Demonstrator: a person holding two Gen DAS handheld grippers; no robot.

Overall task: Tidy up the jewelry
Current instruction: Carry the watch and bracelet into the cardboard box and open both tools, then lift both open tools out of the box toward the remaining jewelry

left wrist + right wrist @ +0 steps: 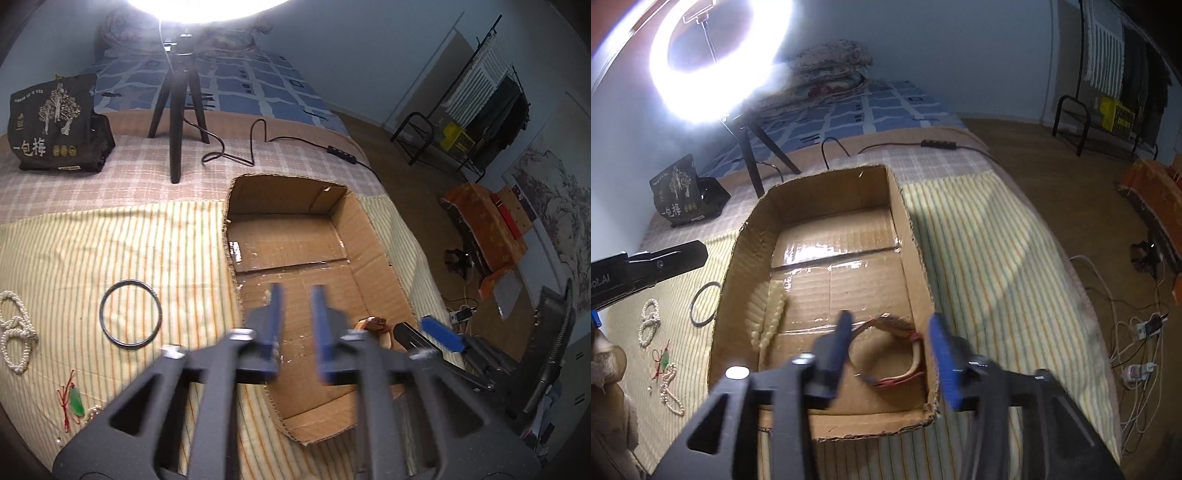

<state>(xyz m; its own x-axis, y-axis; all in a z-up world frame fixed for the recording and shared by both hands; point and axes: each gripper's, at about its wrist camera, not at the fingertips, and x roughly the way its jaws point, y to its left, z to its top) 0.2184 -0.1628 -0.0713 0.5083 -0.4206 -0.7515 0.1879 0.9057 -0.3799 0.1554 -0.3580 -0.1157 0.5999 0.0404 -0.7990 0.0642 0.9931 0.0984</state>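
Room: we work on a bed under a striped cloth [110,251], lit by a ring light [716,62] on a tripod [177,107]; a dark printed bag [55,125] sits toward the bed's far left corner.
Box: a cardboard box [916,236] lies open on the cloth near the bed's right edge; it already holds a cream bead strand [768,317] by its left wall and a reddish-brown bangle [894,350] near its near right corner.
Left gripper [297,321]: we see its jaws parted over the box floor, nothing between them.
Right gripper [890,347]: jaws apart and bare, straddling the bangle without pressing it.
Remaining: 1 dark hoop [131,314], pearl strands [14,328] and a green pendant on red cord [75,400] lie on the cloth left of the box.
Key relation: we judge the hoop the likely next pick; it lies left of the left gripper, just outside the box's left wall, so the left hand is nearer.
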